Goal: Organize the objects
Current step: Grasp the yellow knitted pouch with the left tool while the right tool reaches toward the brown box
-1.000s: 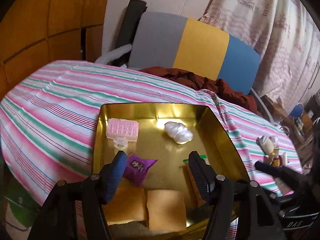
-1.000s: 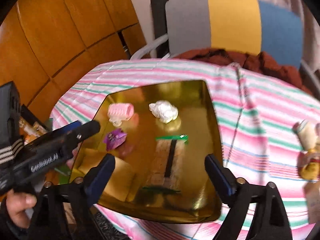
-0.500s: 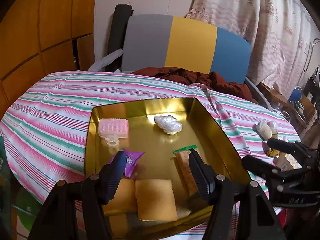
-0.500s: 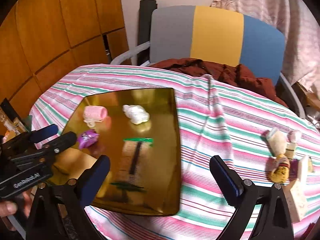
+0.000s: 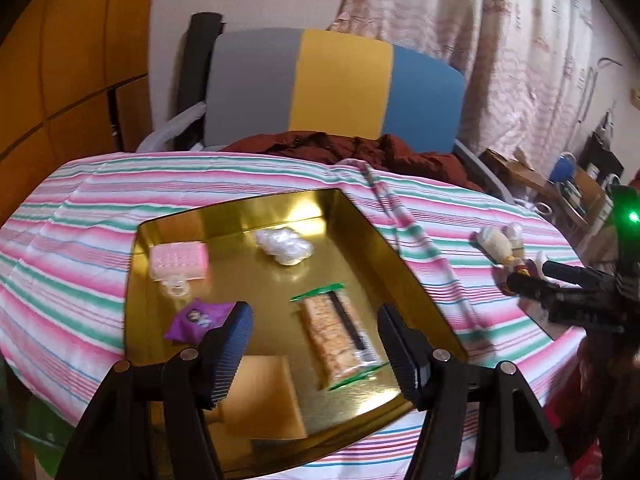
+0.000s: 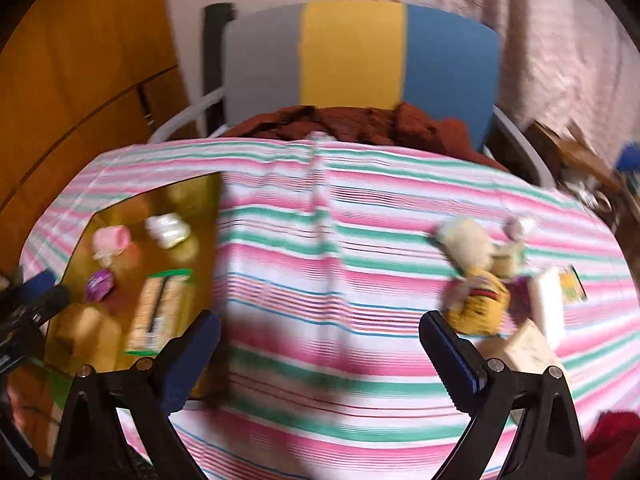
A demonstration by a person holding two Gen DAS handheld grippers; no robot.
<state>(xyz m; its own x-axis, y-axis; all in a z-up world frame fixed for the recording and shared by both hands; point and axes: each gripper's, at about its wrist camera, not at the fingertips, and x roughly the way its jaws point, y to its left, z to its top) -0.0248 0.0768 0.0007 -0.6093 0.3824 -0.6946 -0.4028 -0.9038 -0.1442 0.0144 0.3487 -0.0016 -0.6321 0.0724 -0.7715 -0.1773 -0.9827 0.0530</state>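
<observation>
Right tongs (image 6: 320,344) now past tray (image 6: 208,216) edge

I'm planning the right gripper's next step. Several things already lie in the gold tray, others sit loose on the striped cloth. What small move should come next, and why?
Probably ease the open, empty right gripper forward and to its right toward the loose pile on the cloth. The gold tray already holds the cracker pack and purple packet, so the pile looks unsorted.

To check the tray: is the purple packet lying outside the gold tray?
No, the purple packet lies inside the gold tray.
</observation>
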